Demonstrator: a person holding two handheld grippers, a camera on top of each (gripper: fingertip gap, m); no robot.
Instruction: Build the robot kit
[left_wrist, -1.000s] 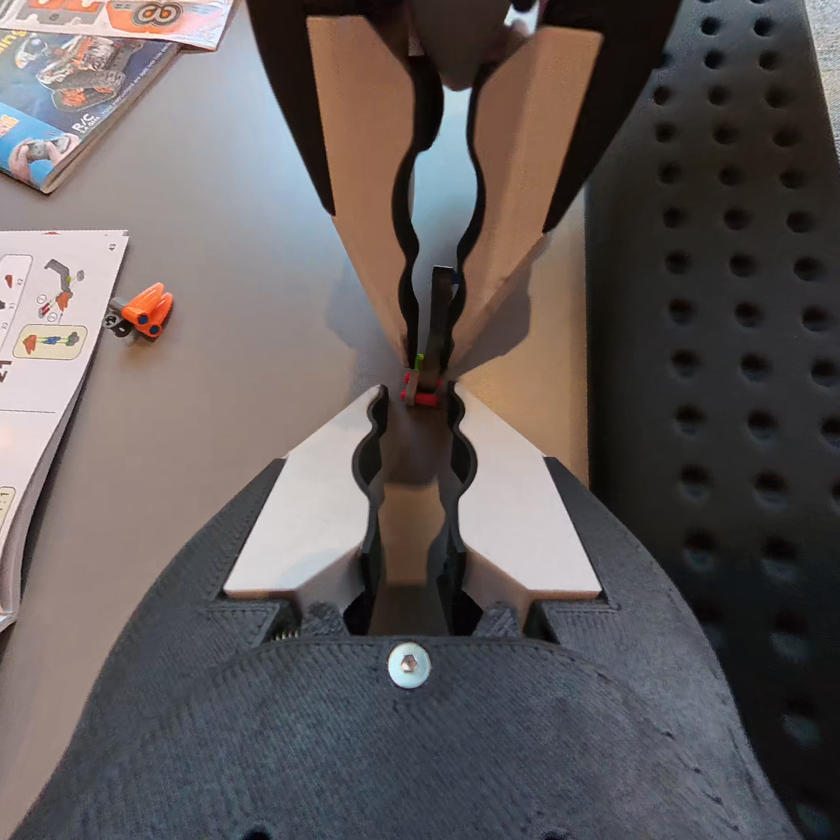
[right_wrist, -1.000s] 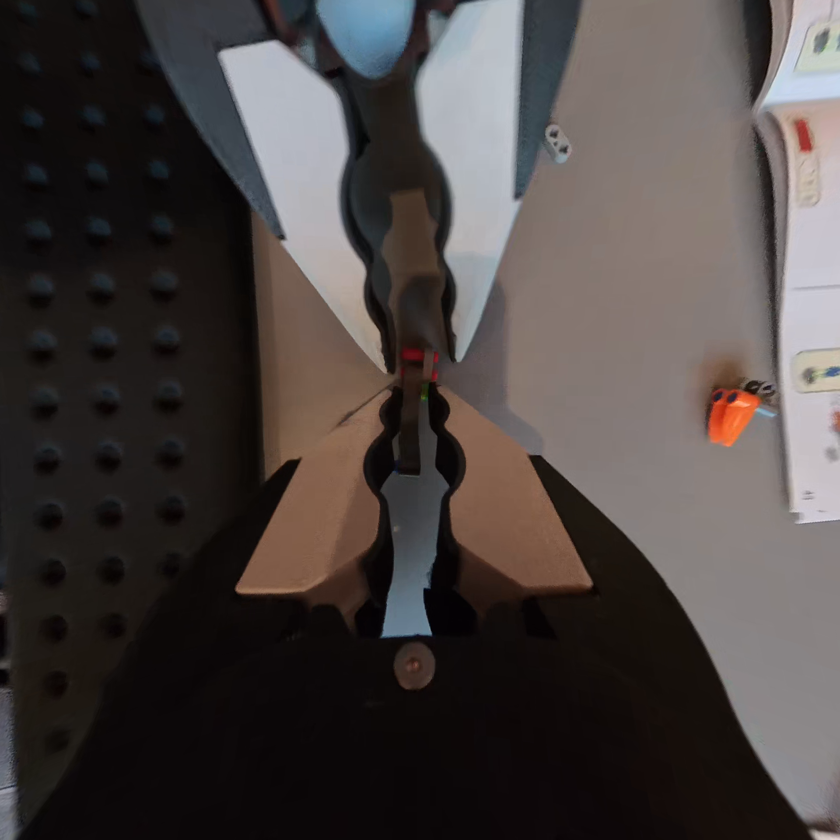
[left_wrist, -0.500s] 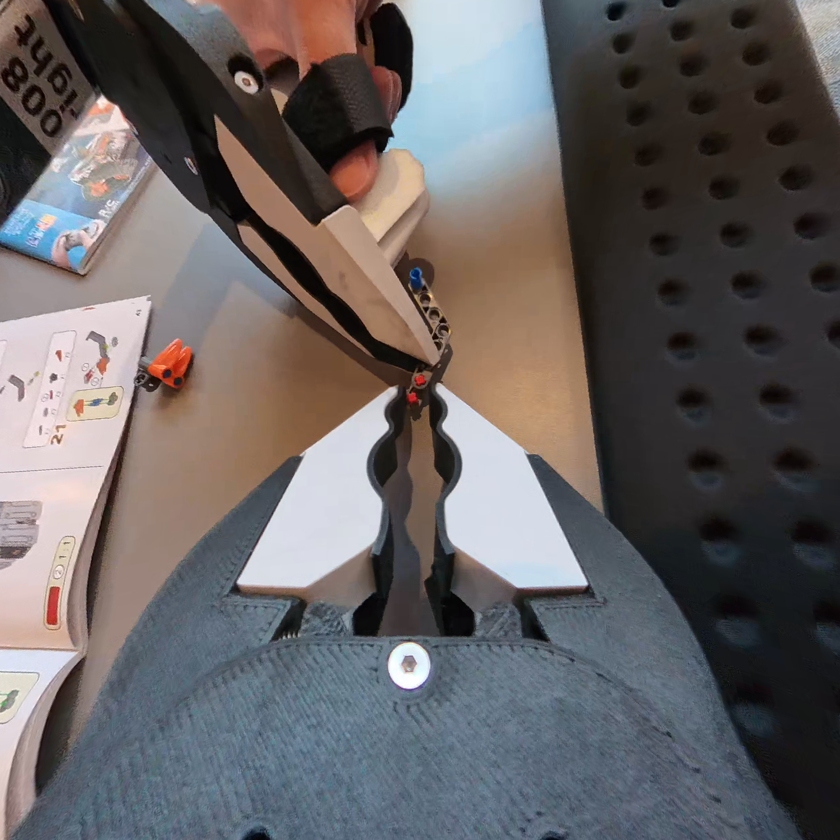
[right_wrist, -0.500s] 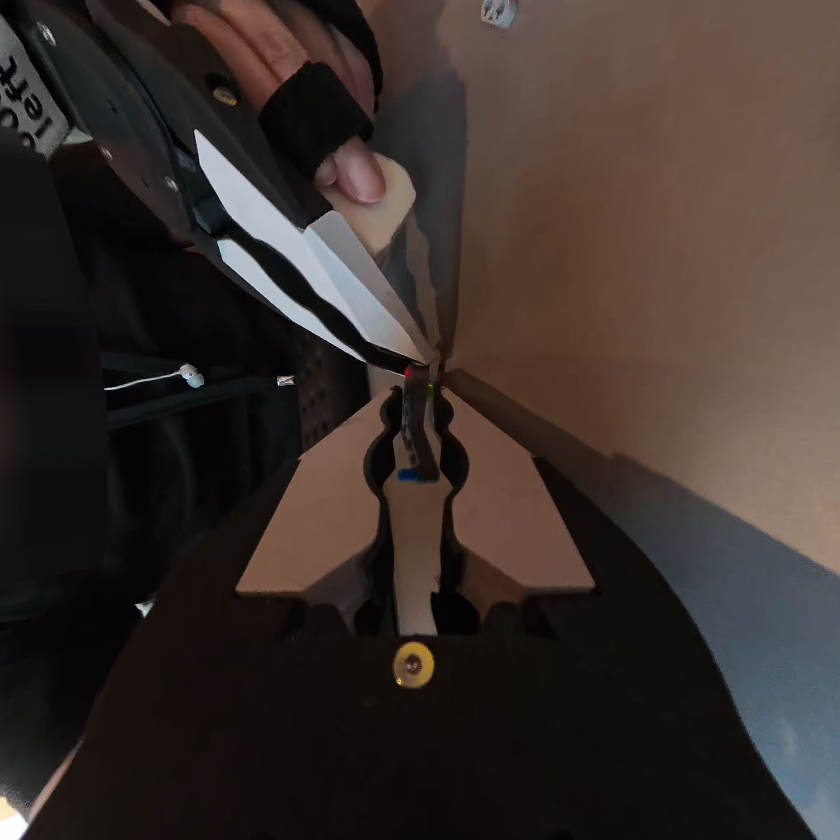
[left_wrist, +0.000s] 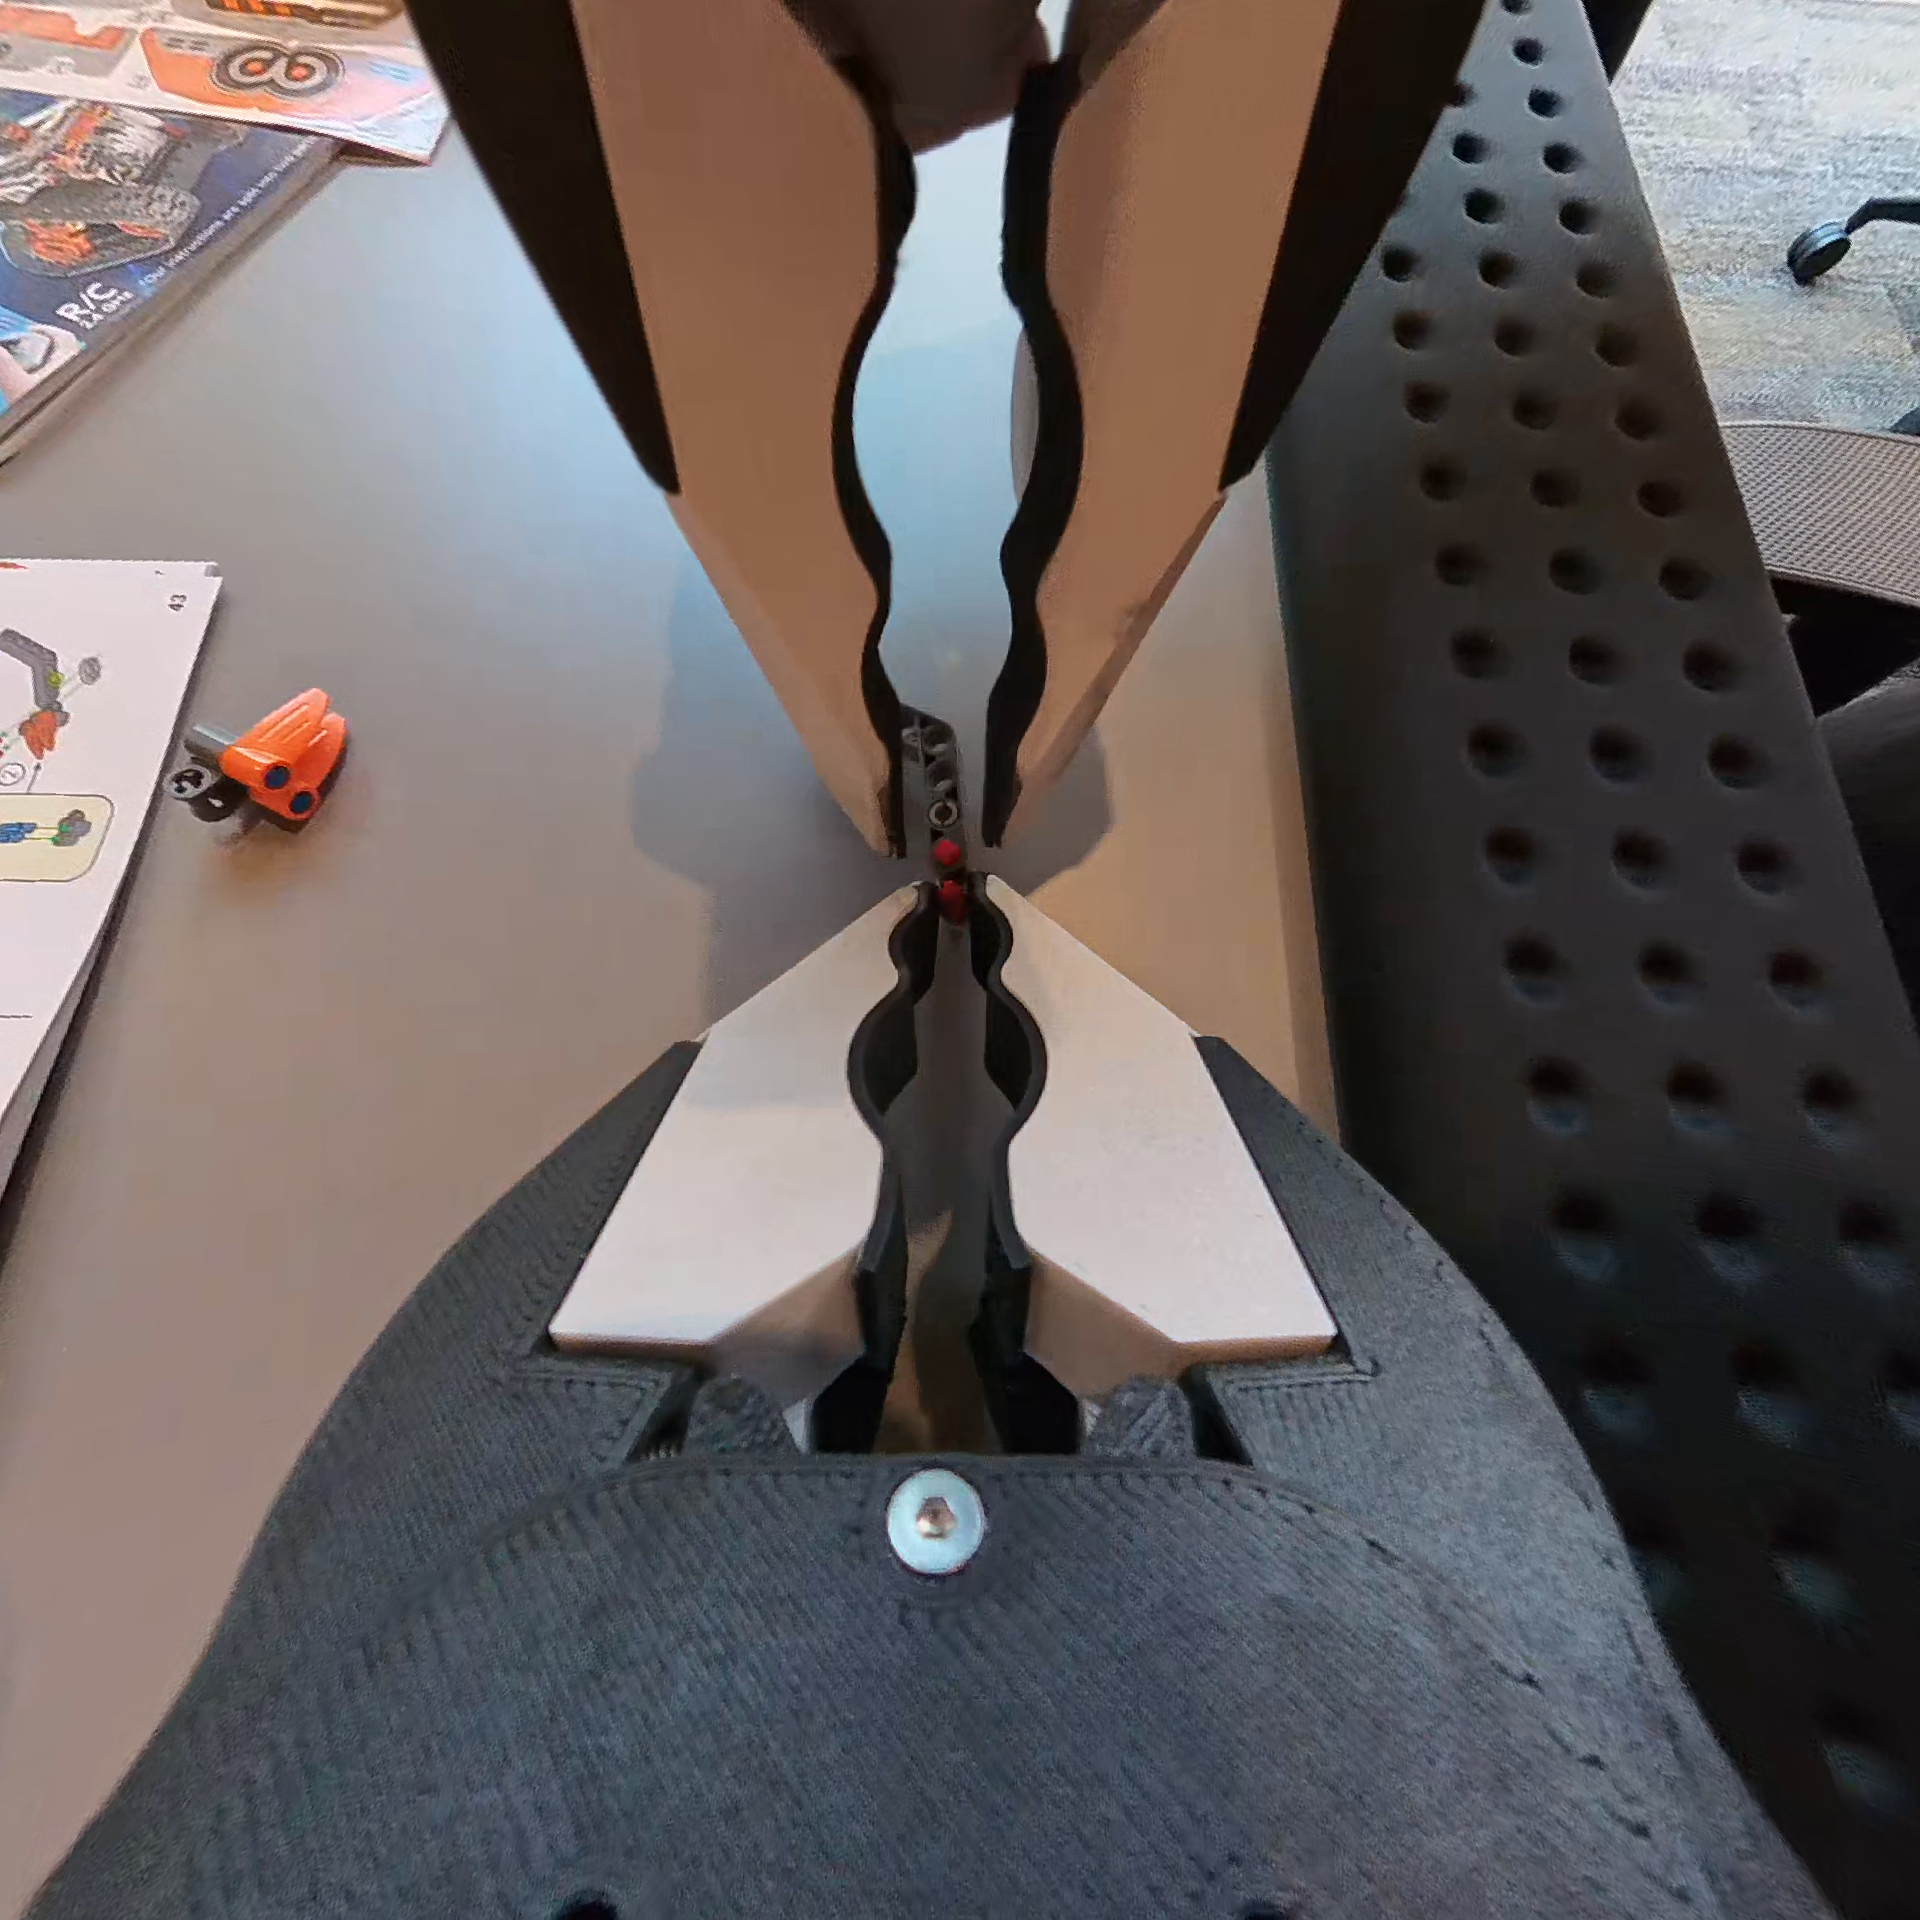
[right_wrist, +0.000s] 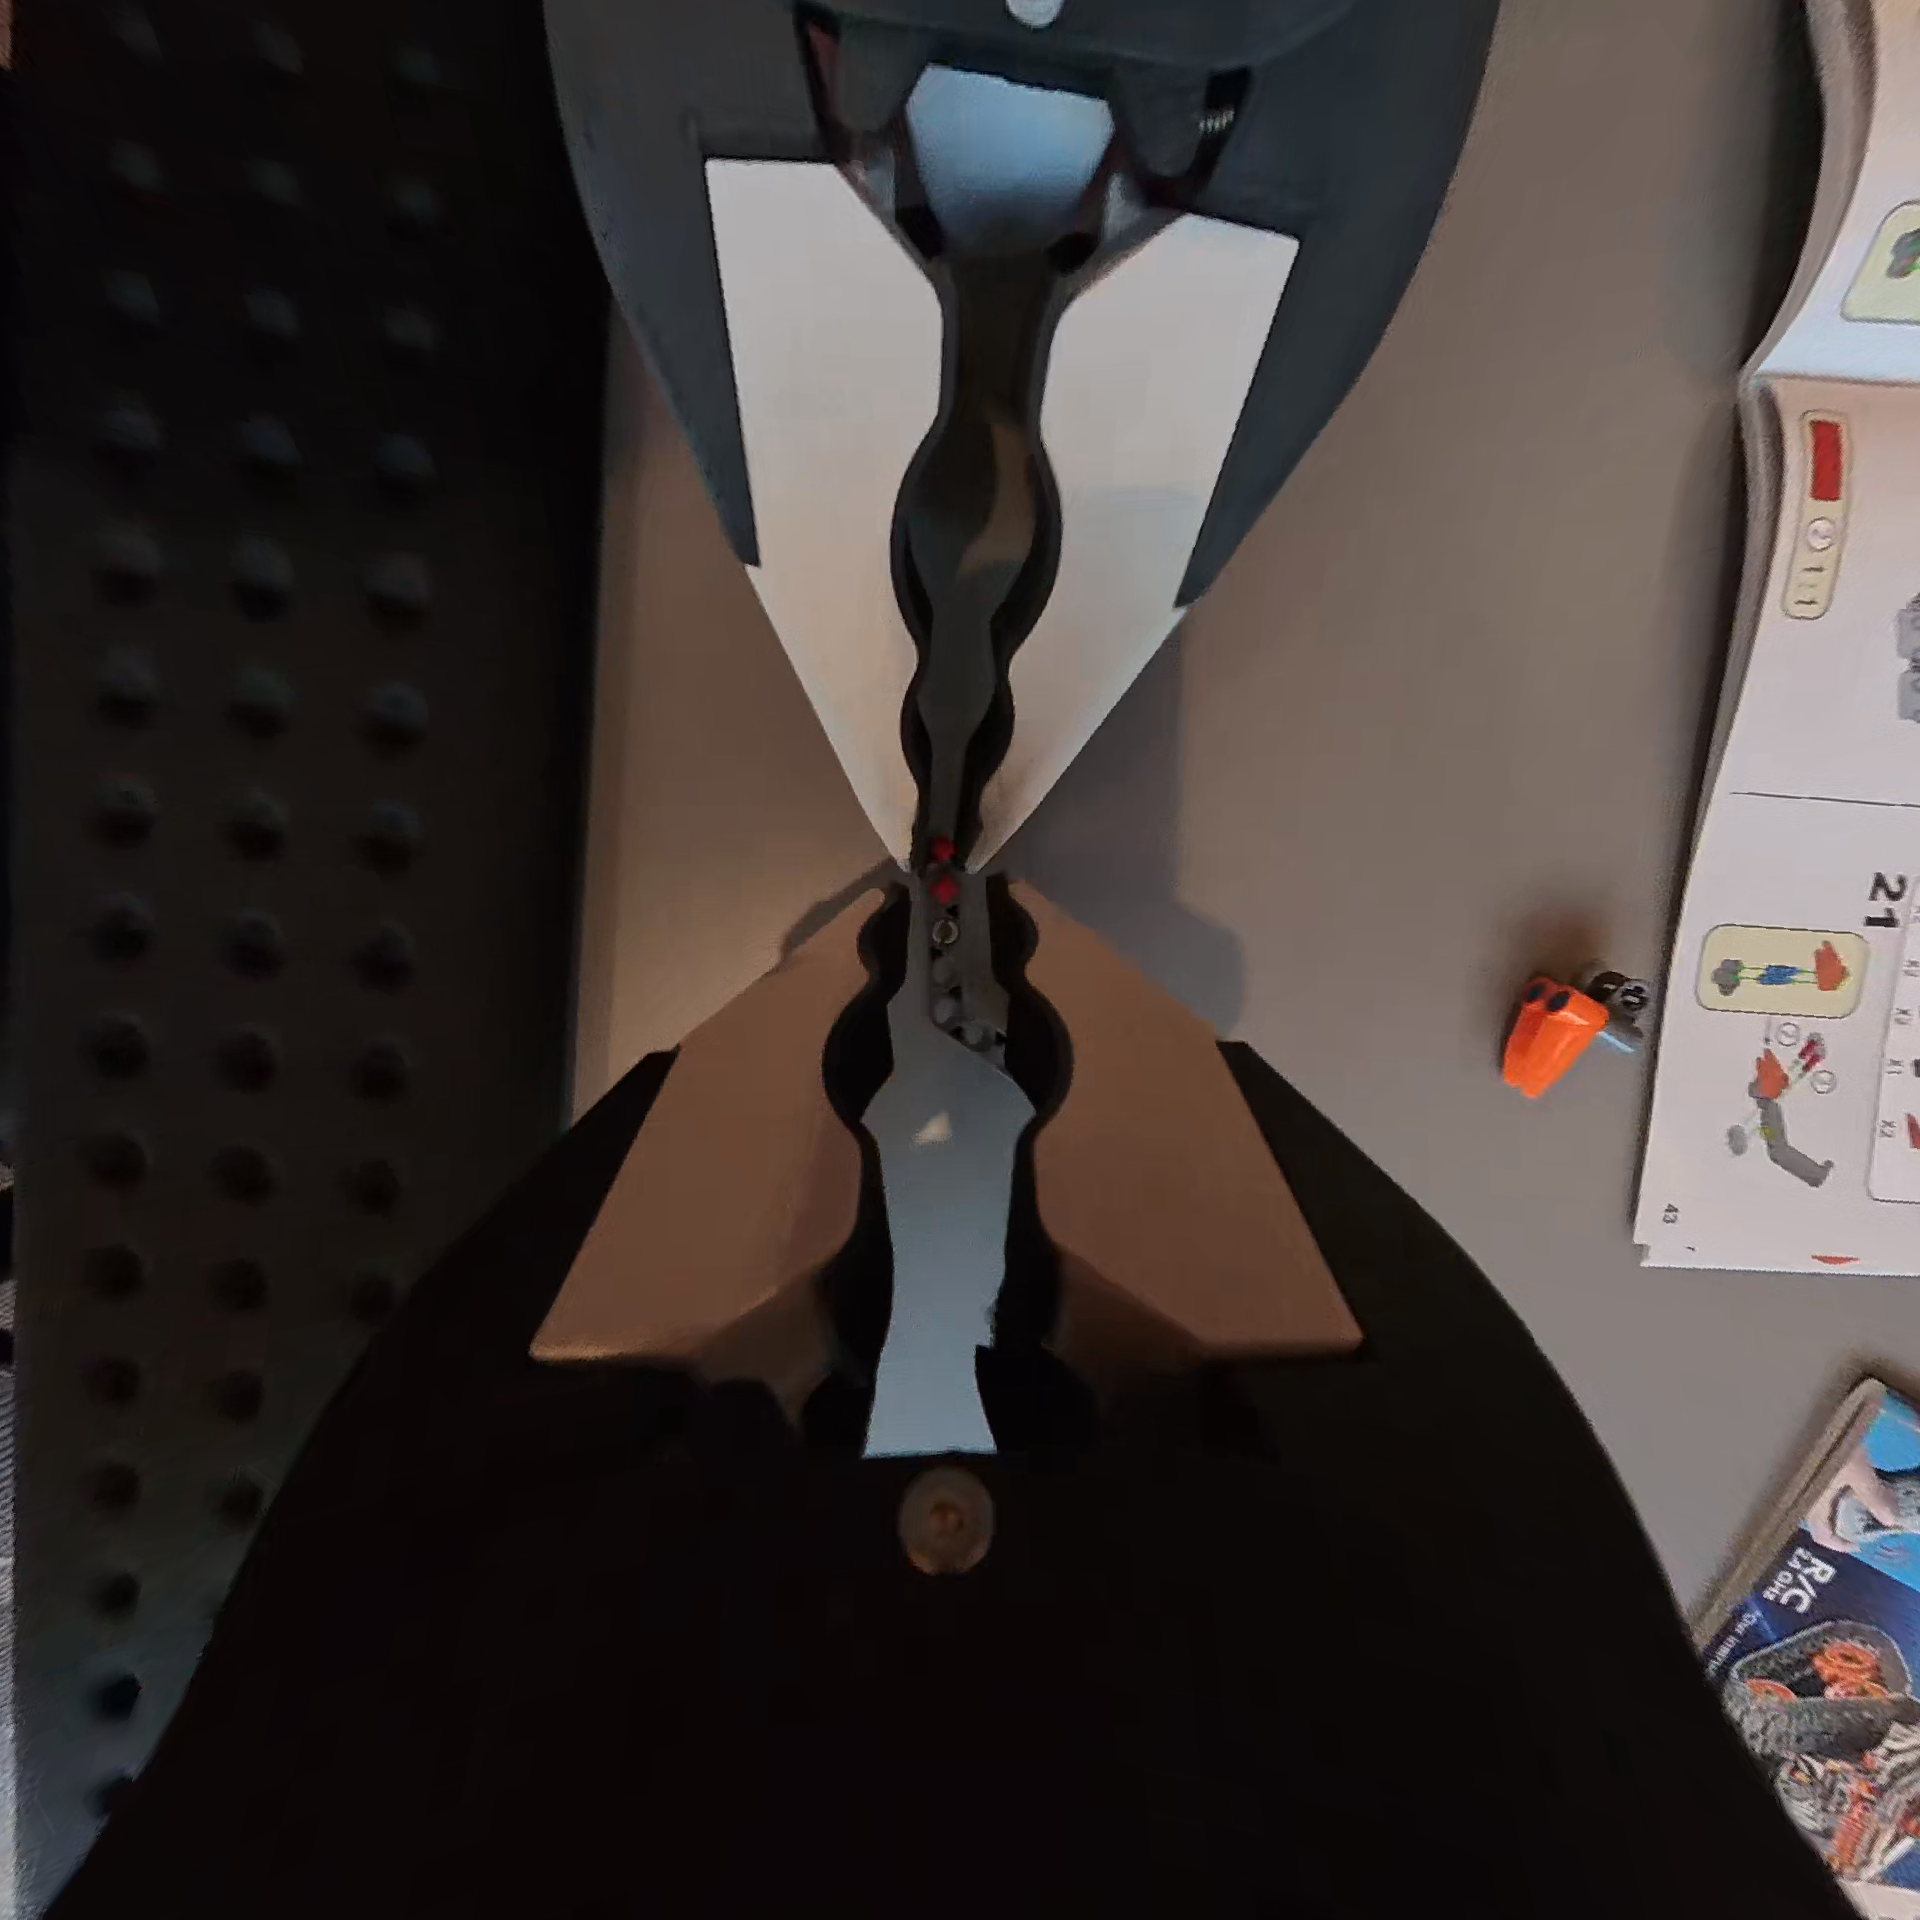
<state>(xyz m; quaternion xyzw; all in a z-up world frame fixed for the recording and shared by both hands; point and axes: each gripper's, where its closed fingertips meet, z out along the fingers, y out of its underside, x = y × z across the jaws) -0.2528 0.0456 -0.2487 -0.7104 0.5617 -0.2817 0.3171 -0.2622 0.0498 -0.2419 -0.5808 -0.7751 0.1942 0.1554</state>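
Two claws are shown tip to tip above a grey worktop (left_wrist: 436, 436). At frame centre of the left wrist view, the left claw (left_wrist: 943, 902) is clenched on a small red pin piece (left_wrist: 950, 906), while the right claw (left_wrist: 940, 831), entering from the top, is closed on a dark perforated beam (left_wrist: 935, 764). In the right wrist view the right claw (right_wrist: 940, 899) is seen gripping the beam (right_wrist: 958, 982) near its red-pinned end, with the left claw (right_wrist: 940, 854) meeting it from above. An orange brick assembly (left_wrist: 275, 753) is seen lying at left, just beside an open instruction booklet (left_wrist: 73, 790). A black perforated panel (left_wrist: 1621, 831) fills the right of that frame.
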